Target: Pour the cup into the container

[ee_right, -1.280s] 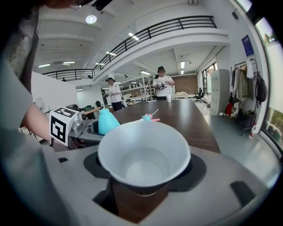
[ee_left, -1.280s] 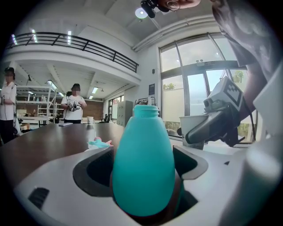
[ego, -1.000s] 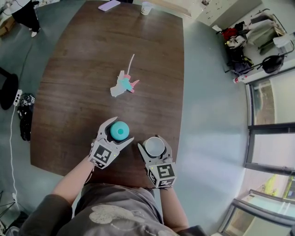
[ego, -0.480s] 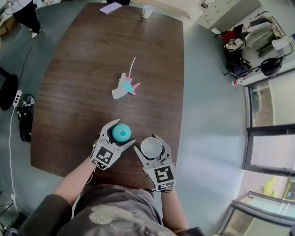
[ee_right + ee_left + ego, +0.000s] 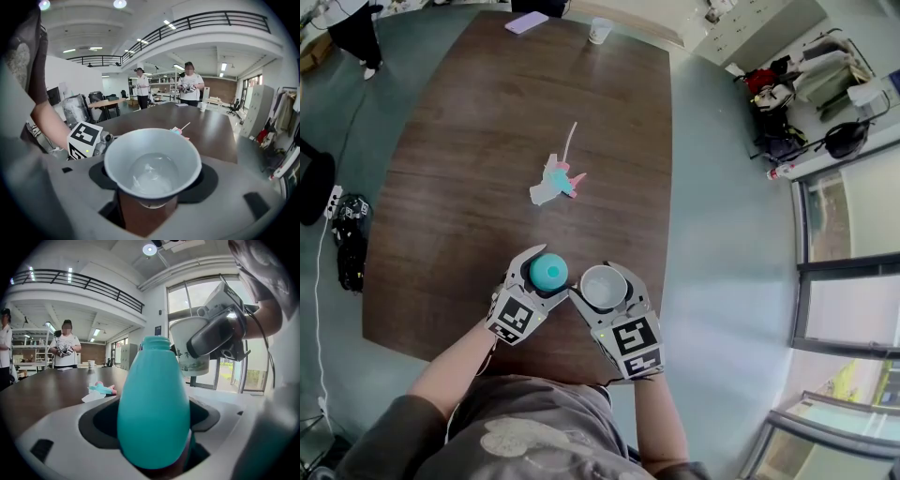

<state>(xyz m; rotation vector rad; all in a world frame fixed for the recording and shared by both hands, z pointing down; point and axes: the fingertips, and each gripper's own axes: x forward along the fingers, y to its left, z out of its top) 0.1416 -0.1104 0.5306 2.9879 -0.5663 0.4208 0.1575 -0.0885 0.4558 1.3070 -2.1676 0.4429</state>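
A pale paper cup point(image 5: 603, 287) sits upright in the fingers of the right gripper point(image 5: 607, 292). They close around its lower wall, and its open mouth faces up. The right gripper view looks down into the cup and shows something clear and glistening at the bottom, probably water or ice.

Seen from above, a teal container point(image 5: 548, 271) lies just beside the cup at its 9 o'clock. It is a rounded bottle with a narrow open neck, and its long axis is vertical. The fingers of the left gripper point(image 5: 543, 276) stand wide around the bottle's belly and hold it. No view shows whether its base rests on the bench.

From the left gripper's own view, the cup hangs at about 2 o'clock from the bottle's neck. The cup's rim is level with the neck or slightly above it, and the two are near but not touching.

So the pour looks ready but not begun. It seems to depend on bringing the cup's rim over that small opening and rolling the cup towards 9 o'clock. The right hand has that work, while the left only needs to keep the bottle upright. The neck is narrow, so spilling is the likely risk.

Both grippers are over the near end of the dark wooden bench point(image 5: 469, 141). A small pink, teal and white toy point(image 5: 555, 178) lies well apart at 12 o'clock.
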